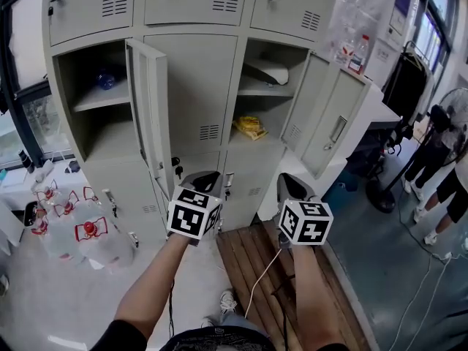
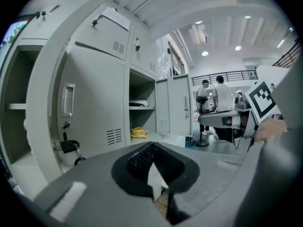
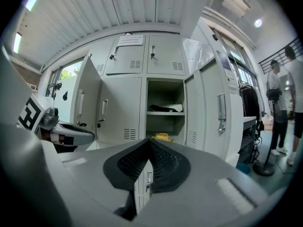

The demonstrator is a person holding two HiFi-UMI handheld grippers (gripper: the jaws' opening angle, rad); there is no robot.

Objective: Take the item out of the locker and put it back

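A yellow packet lies on the floor of the open right-hand locker; it also shows as the yellow packet and the yellow packet in the gripper views. A dark-and-white item rests on that locker's upper shelf. My left gripper and right gripper hover side by side below the lockers, well short of the packet. The left gripper has its jaws meeting at the tip with nothing held. The right gripper is likewise shut and empty.
The right locker's door swings out to the right. A left locker stands open with its door edge-on and a blue object on its shelf. Water jugs crowd the floor at left. Wooden boards lie underfoot. People stand at right.
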